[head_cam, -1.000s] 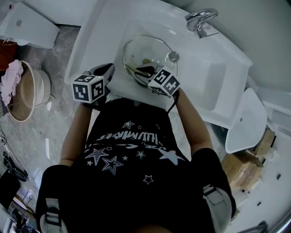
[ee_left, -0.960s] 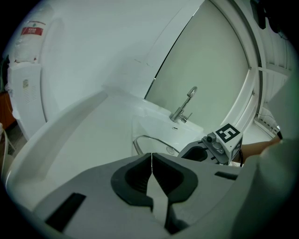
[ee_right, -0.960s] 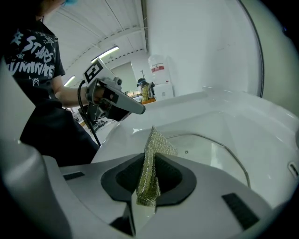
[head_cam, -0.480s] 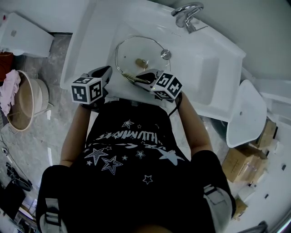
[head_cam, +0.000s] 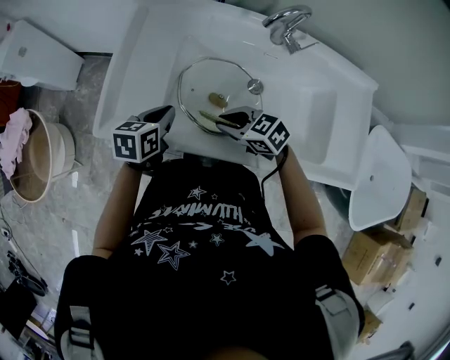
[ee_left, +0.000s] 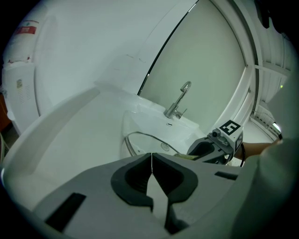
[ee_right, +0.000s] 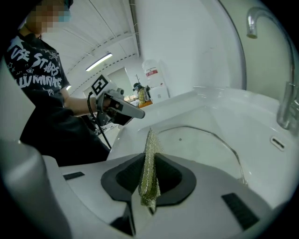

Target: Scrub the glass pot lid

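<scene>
In the sink (head_cam: 313,105), my right gripper (head_cam: 223,119) has its fingers clamped on a mesh scrub cloth (ee_right: 150,170) over the glass pot lid (head_cam: 211,79). My left gripper (ee_left: 151,158) has its fingers together, empty.

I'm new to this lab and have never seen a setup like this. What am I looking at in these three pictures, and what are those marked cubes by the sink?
There is no robot here. A person holds a hand-held gripper in each hand, and the marked cubes are part of those grippers. The head view comes from a camera on the person's head, looking steeply down. The two gripper views come from cameras riding on each gripper, looking along its fingers. A glass pot lid lies in the white sink, near the faucet. The right gripper is over the lid and clamps a mesh scrubbing cloth. The left gripper hovers over the sink's rim beside the lid, shut on nothing.
</scene>
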{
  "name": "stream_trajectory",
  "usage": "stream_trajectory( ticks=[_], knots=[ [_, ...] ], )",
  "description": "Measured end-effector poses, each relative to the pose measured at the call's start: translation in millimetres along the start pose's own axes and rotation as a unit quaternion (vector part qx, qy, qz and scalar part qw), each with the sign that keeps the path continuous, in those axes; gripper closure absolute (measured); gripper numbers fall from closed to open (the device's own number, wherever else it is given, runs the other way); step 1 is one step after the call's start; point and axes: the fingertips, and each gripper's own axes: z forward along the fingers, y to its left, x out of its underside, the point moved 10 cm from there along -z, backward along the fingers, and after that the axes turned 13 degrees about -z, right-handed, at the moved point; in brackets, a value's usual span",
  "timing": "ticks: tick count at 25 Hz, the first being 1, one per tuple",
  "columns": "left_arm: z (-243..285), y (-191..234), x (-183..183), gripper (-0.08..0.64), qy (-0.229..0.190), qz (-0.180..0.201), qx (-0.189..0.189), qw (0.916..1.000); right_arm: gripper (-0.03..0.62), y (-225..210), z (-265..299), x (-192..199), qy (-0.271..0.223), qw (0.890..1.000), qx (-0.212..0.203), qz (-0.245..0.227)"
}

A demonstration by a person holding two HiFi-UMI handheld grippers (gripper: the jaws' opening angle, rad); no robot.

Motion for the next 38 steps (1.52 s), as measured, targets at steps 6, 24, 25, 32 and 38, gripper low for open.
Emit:
stream_trajectory(
  ticks=[6, 24, 25, 32, 38],
  knots=[
    [0, 5, 2, 0.546, 0.001, -0.019, -0.004, 0.9998, 0.523, -39, -7, 13, 0.022, 0.993, 0.115, 0.017],
    [21, 17, -23, 0.546, 0.006, -0.037, -0.022, 0.999, 0.523, -136, 45, 25, 0.19, 0.952, 0.23, -0.071],
    [23, 18, -24, 0.546, 0.007, -0.038, -0.023, 0.999, 0.523, -138, 47, 26, 0.19, 0.952, 0.229, -0.071],
    [28, 22, -28, 0.546, 0.011, -0.045, -0.026, 0.9986, 0.52, -144, 63, 28, 0.188, 0.959, 0.2, -0.073],
    [34, 20, -30, 0.546, 0.018, -0.043, -0.024, 0.9986, 0.517, -141, 68, 31, 0.184, 0.962, 0.189, -0.076]
  ],
)
